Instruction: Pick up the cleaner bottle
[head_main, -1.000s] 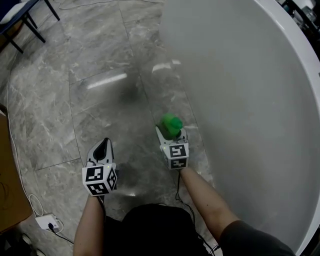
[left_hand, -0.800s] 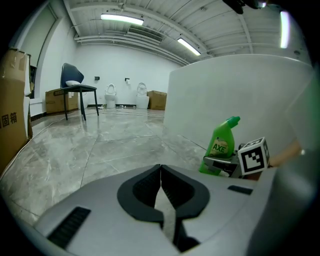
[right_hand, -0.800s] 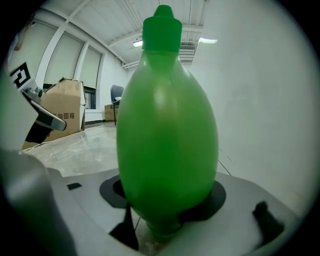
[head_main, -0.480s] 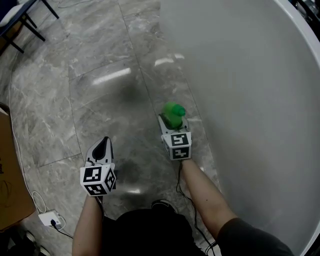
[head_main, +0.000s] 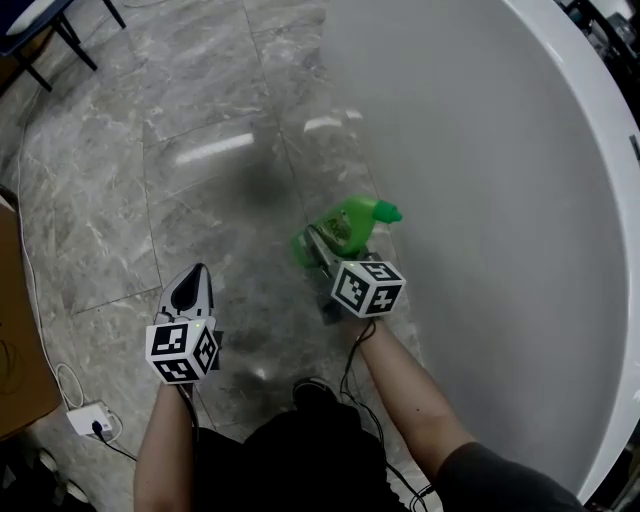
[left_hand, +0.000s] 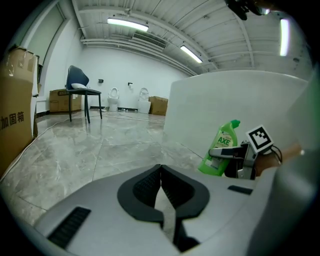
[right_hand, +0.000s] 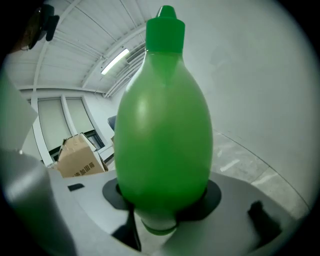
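as the right gripper (head_main: 328, 248) had just been closing its jaws, they sat clamped on the belly of the green cleaner bottle (head_main: 350, 224), pads pressed against both of its sides. the bottle leaned over, its cap pointing right toward the curved white tub wall (head_main: 500, 200), above the grey marble floor (head_main: 200, 120) just left of that wall. to the left and a little nearer, the left gripper (head_main: 191, 283) pointed down at the floor with its jaws fully together and nothing between them. a cardboard box (head_main: 15, 350) stood at the left edge, a white power strip (head_main: 88, 420) lying near it.
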